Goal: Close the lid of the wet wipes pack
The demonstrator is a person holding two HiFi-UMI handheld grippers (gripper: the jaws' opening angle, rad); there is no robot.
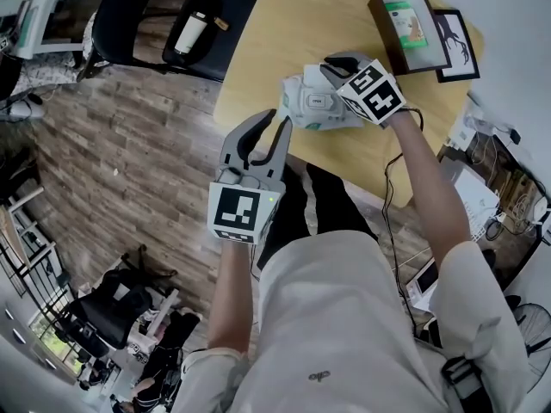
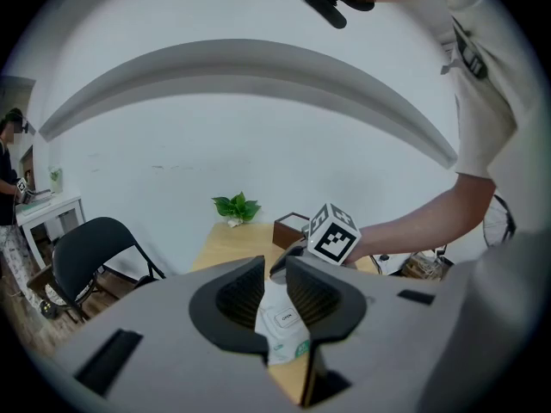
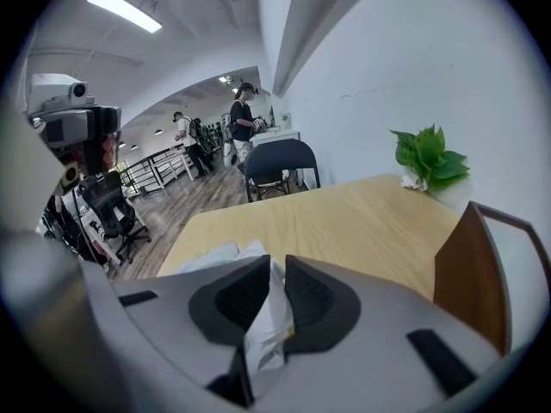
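Wet wipes pack (image 1: 312, 108) lies near the front edge of the wooden counter (image 1: 293, 24). It looks like a soft, light film pouch that will buckle and slide if pushed without support. The right gripper (image 3: 274, 265) is pinched narrow on the crinkled far end of the pack, a sensible anchor since the seam there is flat. The left gripper (image 2: 275, 263) points at the near end with its jaws slightly apart and nothing clamped. The small flap lid (image 2: 282, 319) marked "OPEN" is probably the stiffest part, so pressing flat on it should work better than gripping it.

Framed pictures (image 1: 405, 26), plant (image 3: 428, 157), black chair (image 2: 89, 249)
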